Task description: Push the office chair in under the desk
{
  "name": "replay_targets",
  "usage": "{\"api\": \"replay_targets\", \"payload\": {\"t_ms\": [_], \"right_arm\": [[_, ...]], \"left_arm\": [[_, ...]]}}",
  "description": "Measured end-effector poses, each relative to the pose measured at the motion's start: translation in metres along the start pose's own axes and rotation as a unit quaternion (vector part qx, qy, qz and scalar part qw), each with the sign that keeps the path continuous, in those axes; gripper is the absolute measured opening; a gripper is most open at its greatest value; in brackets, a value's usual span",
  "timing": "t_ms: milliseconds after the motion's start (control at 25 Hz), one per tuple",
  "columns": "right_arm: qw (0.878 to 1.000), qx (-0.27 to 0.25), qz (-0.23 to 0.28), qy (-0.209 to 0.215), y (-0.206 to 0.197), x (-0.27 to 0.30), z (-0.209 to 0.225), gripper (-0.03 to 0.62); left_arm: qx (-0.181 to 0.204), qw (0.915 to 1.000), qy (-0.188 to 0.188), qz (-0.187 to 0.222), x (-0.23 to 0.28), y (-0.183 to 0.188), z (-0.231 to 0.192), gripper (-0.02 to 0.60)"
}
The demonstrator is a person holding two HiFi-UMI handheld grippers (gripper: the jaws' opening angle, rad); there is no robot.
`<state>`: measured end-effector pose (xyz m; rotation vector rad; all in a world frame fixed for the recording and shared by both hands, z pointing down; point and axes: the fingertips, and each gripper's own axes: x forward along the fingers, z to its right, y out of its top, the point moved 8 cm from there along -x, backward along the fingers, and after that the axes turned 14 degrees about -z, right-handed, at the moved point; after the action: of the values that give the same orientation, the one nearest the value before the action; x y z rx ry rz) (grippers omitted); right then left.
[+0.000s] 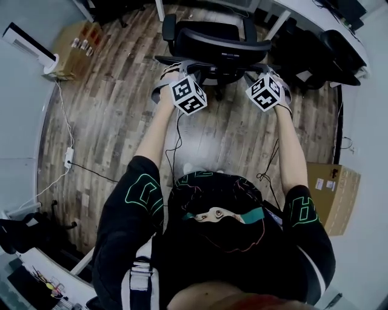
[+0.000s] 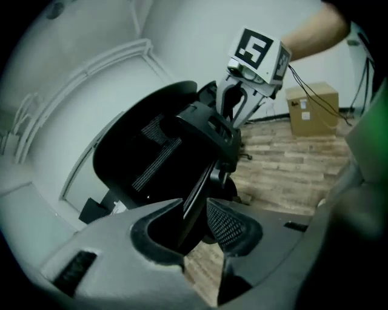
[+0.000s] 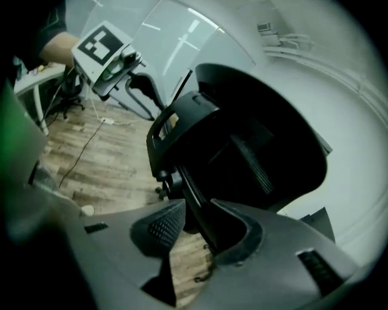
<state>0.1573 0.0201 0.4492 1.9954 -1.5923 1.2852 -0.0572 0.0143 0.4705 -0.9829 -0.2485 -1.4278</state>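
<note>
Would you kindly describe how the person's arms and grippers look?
Both the left gripper and right gripper are grey, with mesh-textured pads and a white cube bearing black square markers. Thin dark cables trail back. Short black sleeves carry green outlines.

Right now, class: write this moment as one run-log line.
left gripper: shut on black mesh-backed office chair backrest | right gripper: shut on same backrest | chair: upright on wood-plank floor, before white desk
</note>
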Motion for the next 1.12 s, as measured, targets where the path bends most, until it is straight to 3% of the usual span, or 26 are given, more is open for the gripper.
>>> {"api": "replay_targets", "payload": {"t_ms": [160, 240, 280, 480, 640, 800, 960, 1120], "right_arm": [[0.995, -0.078, -0.049, -0.026, 0.003, 0.020, -0.001, 0.125], [0.990, -0.120, -0.070, -0.033, 0.006, 0.034, -0.004, 0.175], [0.988, -0.132, -0.075, -0.035, 0.008, 0.040, -0.005, 0.165], [0.990, -0.120, -0.078, -0.015, 0.013, 0.049, -0.001, 0.161], [0.987, -0.136, -0.078, -0.019, 0.014, 0.052, 0.000, 0.155], [0.979, -0.176, -0.100, -0.034, 0.026, 0.064, 0.000, 0.135], [0.979, -0.170, -0.109, -0.019, 0.038, 0.073, 0.005, 0.132], [0.979, -0.153, -0.131, -0.001, 0.057, 0.082, 0.013, 0.129]], "left_arm": [[0.092, 0.9949, 0.021, -0.037, 0.029, 0.003, -0.007, 0.146], [0.120, 0.9912, 0.009, -0.055, 0.044, 0.003, -0.008, 0.166], [0.128, 0.9899, -0.001, -0.061, 0.051, 0.004, -0.007, 0.170], [0.197, 0.9769, -0.015, -0.081, 0.068, 0.011, -0.007, 0.150], [0.212, 0.9731, -0.042, -0.080, 0.073, 0.012, -0.013, 0.143], [0.218, 0.9717, -0.044, -0.079, 0.081, 0.006, -0.024, 0.141], [0.226, 0.9705, -0.042, -0.073, 0.092, 0.000, -0.035, 0.140], [0.229, 0.9677, -0.065, -0.082, 0.104, -0.004, -0.051, 0.135]]}}
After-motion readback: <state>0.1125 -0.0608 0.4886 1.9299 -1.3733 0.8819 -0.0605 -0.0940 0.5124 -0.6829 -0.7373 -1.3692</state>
